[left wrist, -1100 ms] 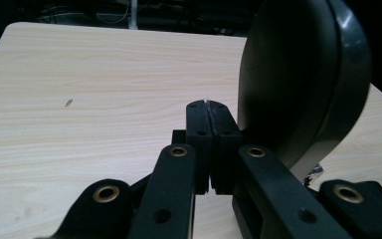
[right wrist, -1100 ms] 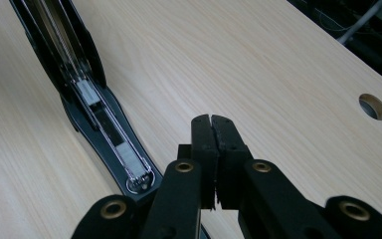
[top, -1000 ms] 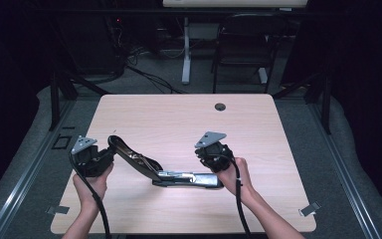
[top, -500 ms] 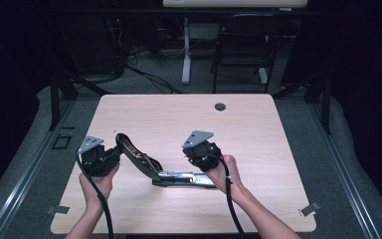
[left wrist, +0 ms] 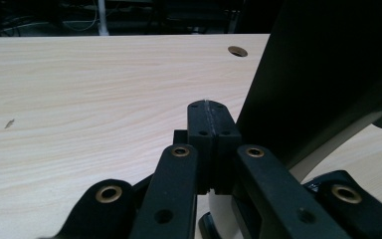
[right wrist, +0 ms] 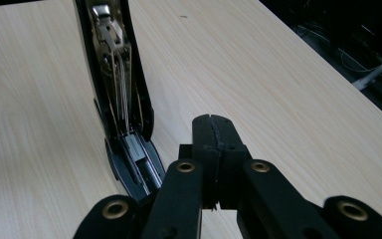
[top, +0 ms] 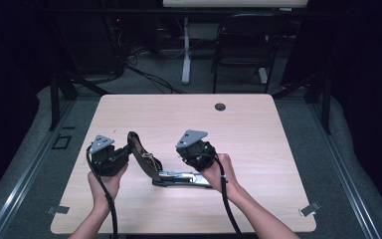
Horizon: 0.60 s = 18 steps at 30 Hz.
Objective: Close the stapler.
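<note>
An opened black stapler (top: pixel 171 174) lay near the middle of the worktop (top: pixel 258 129), its base flat and its top arm swung up toward ten o'clock. The left claw (top: pixel 125 152) sat at its nine o'clock, jaws pressed together on nothing, just beside the raised arm. The right claw (top: pixel 181 155) hovered above the base, likewise closed and empty.

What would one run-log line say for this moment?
stapler: swung open, base on table | left gripper: shut, beside lid | right gripper: shut, empty, by base
</note>
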Each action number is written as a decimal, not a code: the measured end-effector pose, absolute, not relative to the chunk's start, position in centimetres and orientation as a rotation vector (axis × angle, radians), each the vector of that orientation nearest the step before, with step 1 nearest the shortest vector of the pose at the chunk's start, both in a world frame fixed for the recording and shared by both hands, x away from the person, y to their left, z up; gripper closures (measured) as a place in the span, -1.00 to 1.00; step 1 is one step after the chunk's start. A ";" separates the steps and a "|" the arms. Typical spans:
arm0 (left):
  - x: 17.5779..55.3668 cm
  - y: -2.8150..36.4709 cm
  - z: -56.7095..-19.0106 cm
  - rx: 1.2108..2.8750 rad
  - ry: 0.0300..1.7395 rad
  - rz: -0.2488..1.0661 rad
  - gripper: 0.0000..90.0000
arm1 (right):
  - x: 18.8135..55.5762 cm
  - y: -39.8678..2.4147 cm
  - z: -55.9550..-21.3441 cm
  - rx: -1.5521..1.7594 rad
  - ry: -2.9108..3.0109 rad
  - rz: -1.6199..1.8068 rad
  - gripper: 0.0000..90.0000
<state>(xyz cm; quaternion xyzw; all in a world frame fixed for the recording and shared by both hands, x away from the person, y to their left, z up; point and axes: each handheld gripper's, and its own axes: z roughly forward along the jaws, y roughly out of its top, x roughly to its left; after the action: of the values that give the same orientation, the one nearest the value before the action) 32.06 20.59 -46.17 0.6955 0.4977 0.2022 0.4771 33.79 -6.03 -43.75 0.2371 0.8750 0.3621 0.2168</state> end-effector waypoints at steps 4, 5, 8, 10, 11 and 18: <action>32.3 19.7 -46.3 1.721 1.192 0.496 1.00 | 33.7 -5.5 -43.4 0.652 2.419 1.024 1.00; 32.3 19.5 -46.3 1.721 1.187 0.498 1.00 | 33.6 -5.4 -43.2 0.644 2.419 1.025 1.00; 32.4 19.1 -46.4 1.737 1.170 0.494 1.00 | 33.4 -4.9 -42.8 0.625 2.412 1.050 1.00; 32.3 19.0 -46.5 1.748 1.165 0.493 1.00 | 33.3 -4.6 -42.6 0.613 2.415 1.046 1.00; 32.3 18.9 -46.5 1.755 1.167 0.488 1.00 | 33.3 -4.5 -42.5 0.614 2.412 1.050 1.00; 32.4 18.0 -47.3 1.814 1.138 0.458 0.99 | 33.1 -3.7 -42.3 0.603 2.397 1.081 1.00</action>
<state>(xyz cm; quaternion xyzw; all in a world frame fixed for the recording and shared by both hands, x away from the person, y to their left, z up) 32.36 17.98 -47.25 0.7363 0.4620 0.1859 0.4582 33.11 -3.75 -42.27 0.2180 0.8667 0.3908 0.2203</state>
